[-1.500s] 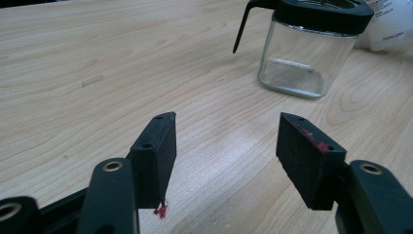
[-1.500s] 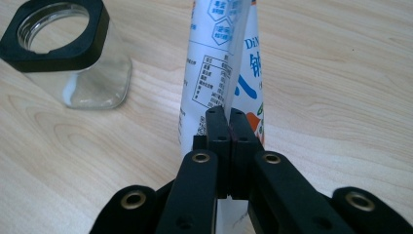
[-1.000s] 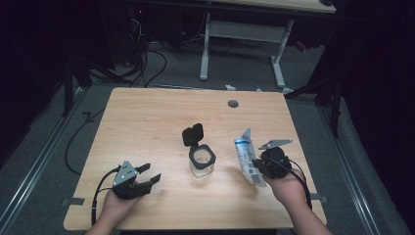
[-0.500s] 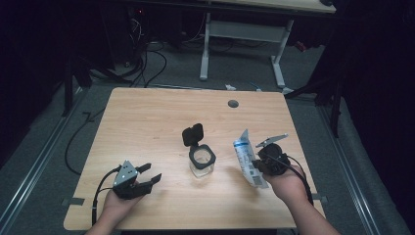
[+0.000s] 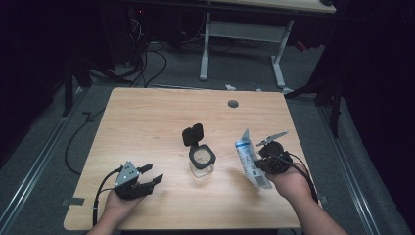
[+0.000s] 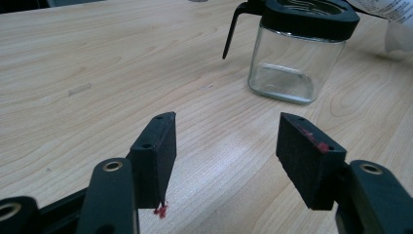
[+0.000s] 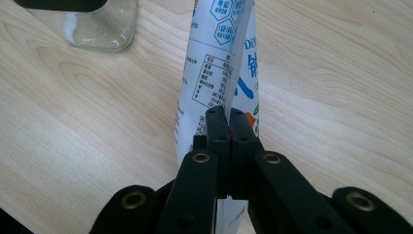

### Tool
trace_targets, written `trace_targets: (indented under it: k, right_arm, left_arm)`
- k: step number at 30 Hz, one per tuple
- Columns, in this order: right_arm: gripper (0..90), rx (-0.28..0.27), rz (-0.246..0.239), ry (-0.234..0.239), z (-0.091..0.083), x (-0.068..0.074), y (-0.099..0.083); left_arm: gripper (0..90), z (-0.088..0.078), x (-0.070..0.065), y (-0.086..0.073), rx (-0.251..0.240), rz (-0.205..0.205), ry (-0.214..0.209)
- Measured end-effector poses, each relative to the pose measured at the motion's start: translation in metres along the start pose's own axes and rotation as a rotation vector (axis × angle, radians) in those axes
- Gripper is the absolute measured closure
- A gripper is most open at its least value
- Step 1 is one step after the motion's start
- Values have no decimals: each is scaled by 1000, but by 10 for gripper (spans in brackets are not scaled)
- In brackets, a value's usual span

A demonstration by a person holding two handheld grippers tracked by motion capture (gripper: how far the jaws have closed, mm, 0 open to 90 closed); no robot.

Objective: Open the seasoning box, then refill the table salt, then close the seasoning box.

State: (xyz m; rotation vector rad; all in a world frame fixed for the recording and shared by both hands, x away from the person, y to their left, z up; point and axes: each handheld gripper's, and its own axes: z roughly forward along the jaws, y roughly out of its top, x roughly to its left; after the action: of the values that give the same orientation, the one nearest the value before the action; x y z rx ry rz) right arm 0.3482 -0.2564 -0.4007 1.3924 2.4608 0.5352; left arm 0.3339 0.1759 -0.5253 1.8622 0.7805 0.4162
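Jar (image 5: 201,162): clear glass, empty, black lid flipped open toward 12 o'clock.
Packet (image 5: 251,160): white, blue print, "DiN" readable.
Right gripper (image 7: 228,127): clamped on packet.
Left gripper (image 6: 229,146): jaws apart, nothing held.

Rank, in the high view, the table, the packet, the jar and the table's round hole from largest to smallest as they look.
1. table
2. packet and jar: alike in size as they look, the packet longer; I would not rank them.
3. hole

The worktop (image 5: 161,122) is lit evenly from above while its surroundings are left nearly black; soft glare is seen beside the jar (image 6: 287,63).
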Motion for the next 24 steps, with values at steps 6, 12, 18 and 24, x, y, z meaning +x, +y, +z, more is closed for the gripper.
trace_targets:
  k: [6,12,18,24]
  right_arm:
    - [900,12,3,-3,-4,-2,1]
    - [900,32,-1,7,-3,-1,1]
    - [900,57,-20,6,-2,0,2]
    - [900,65,-21,15,-2,1,3]
  left_arm:
    - [403,1,0,0,4,-10,-3]
    - [402,1,-3,1,4,-6,-12]
    - [402,2,-5,2,6,-4,-17]
    - [401,0,-9,2,-3,-6,-19]
